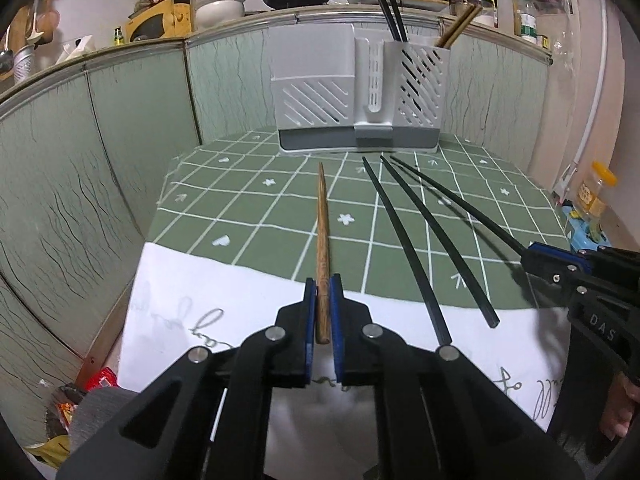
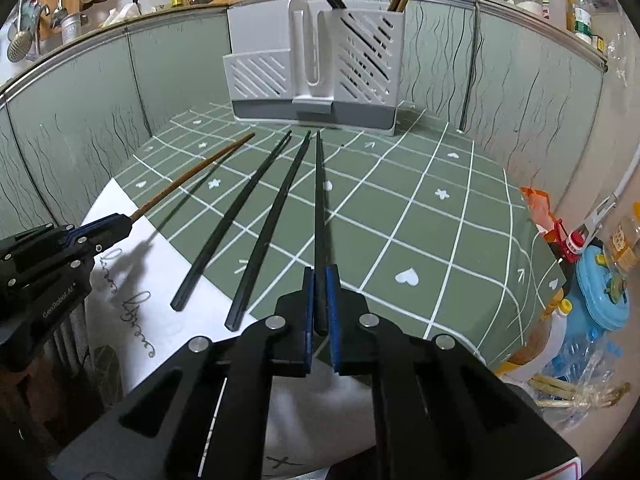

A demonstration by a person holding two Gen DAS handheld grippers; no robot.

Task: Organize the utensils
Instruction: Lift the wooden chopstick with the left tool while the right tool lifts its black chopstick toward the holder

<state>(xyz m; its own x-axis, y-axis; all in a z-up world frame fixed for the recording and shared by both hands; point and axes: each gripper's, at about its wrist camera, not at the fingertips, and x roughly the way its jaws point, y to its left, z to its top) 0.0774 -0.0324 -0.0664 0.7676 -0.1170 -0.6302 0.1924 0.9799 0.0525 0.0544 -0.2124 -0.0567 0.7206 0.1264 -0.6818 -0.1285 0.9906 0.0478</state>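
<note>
— What is the worktop (image 1: 280, 208) like?

— It has a green cloth with white lines in squares, and small white hearts, stars and arrows. Near us lies a white sheet (image 1: 224, 296) with curly black writing I cannot read. Green panels with thin dark squiggly lines stand around the worktop. Above them is a shelf (image 1: 132, 42) crowded with pots, a white bowl and bottles.

— Where do the sticks go?

— Into the grey holder (image 1: 358, 96) at 12 o'clock, at the back of the worktop. Its right cup already has two black sticks and some brown ones poking out.

— What are the hands doing?

— The left gripper (image 1: 322, 280) has its jaws closed on the thick end of the brown chopstick (image 1: 322, 216). The stick points toward 12 o'clock, at the holder. The right gripper (image 2: 319, 272) has its jaws closed on one black chopstick (image 2: 319, 200), also pointing at the holder.

— Are more left?

— Yes, two black chopsticks (image 2: 244, 224) lie flat on the cloth, between the two held ones, at about 11 o'clock from the right gripper. Their thick ends rest on the white sheet.

— Any words to read?

— In the left view the right tool shows "DAS". In the right view the left tool says "GenRobot", or something close.
</note>
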